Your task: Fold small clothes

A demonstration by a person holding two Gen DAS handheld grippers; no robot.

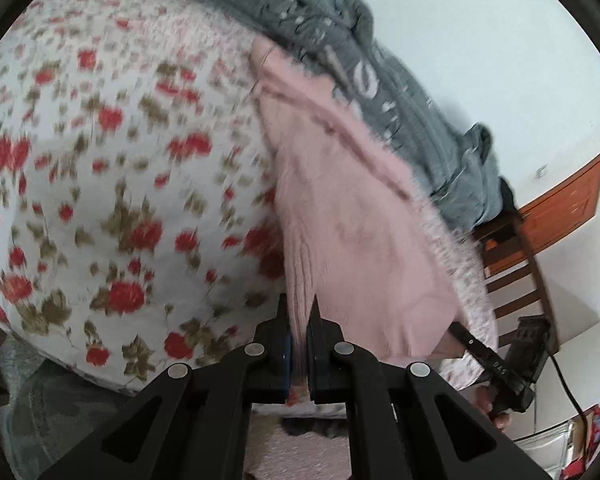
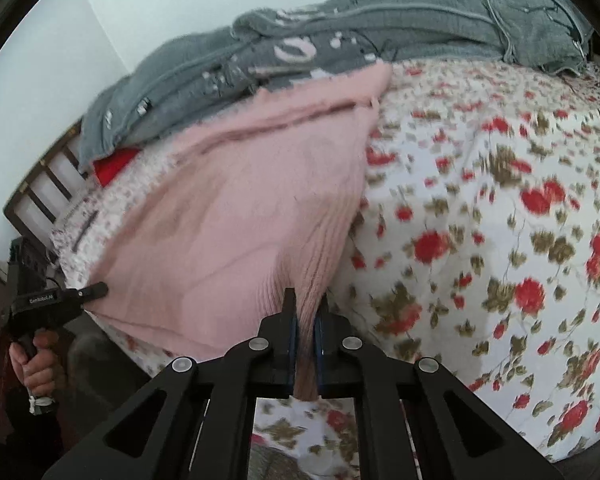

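A pink knit garment [image 1: 352, 220] [image 2: 240, 200] lies on the floral bedsheet [image 1: 100, 160] [image 2: 500, 200], and its near ribbed hem is raised off the bed. My left gripper [image 1: 300, 308] is shut on one end of that hem. It also shows at the left edge of the right wrist view, the left gripper [image 2: 98, 290] pinching a pink corner, with a hand [image 2: 36, 364] on its grip. My right gripper [image 2: 309, 300] is shut on the hem's other end and appears as the right gripper [image 1: 456, 328] in the left wrist view.
A grey garment with pale markings [image 1: 380, 60] [image 2: 340, 28] is heaped along the bed's far side, touching the pink one. Something red [image 2: 114, 164] peeks from under it. A dark wooden slatted frame [image 1: 516, 280] [image 2: 40, 188] and an orange door [image 1: 560, 208] stand past the bed's edge.
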